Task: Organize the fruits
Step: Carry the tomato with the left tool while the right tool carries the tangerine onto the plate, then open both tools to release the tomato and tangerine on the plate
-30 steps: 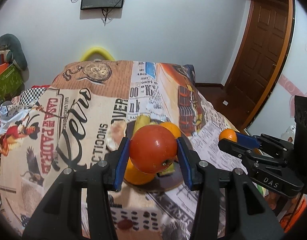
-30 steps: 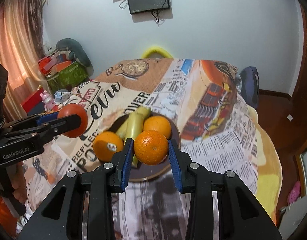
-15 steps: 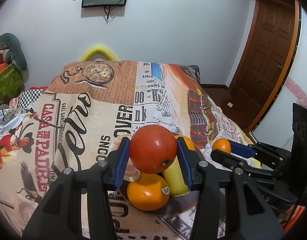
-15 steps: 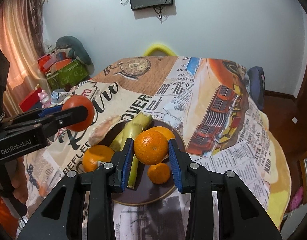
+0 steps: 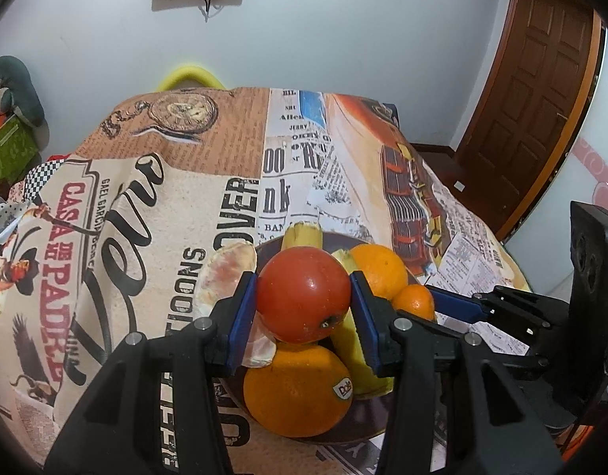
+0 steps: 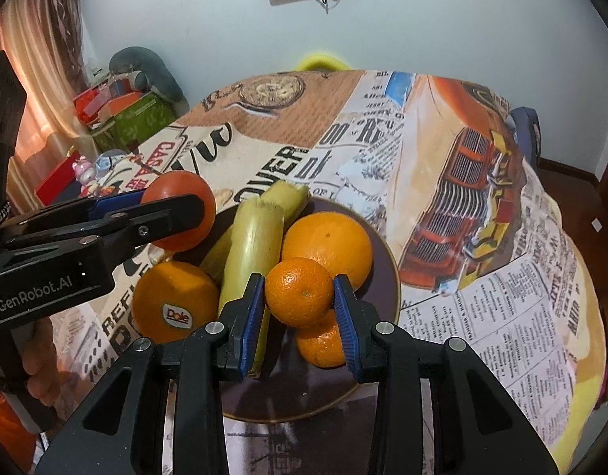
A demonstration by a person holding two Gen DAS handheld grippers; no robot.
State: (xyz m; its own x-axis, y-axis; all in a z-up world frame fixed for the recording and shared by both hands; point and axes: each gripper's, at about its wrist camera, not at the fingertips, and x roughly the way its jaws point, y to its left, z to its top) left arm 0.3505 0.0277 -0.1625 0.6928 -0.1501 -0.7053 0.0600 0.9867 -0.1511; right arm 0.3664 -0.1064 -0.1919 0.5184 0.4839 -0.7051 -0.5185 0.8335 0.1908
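A dark round plate point(image 6: 383, 261) point(image 5: 367, 423) sits on the printed tablecloth and holds two bananas point(image 6: 252, 245), a stickered orange point(image 6: 173, 301) point(image 5: 298, 390), a second large orange point(image 6: 331, 241) point(image 5: 381, 271) and a small mandarin point(image 6: 321, 346). My left gripper point(image 5: 304, 297) is shut on a red tomato point(image 5: 304, 295) point(image 6: 183, 209), hovering over the plate's left rim. My right gripper point(image 6: 300, 295) is shut on a small mandarin point(image 6: 299, 291) point(image 5: 414, 301), just above the fruit in the plate's middle.
A pale peeled fruit piece point(image 5: 228, 273) lies on the cloth left of the plate. The table point(image 6: 502, 277) drops off at the right toward a wooden door point(image 5: 541, 99). Boxes and toys point(image 6: 121, 114) are piled at the left wall. A hand point(image 6: 38, 364) holds the left gripper's handle.
Both grippers have moved forward and down toward the plate, carrying the tomato and the mandarin. The plate and its fruit now look larger and closer in both views.
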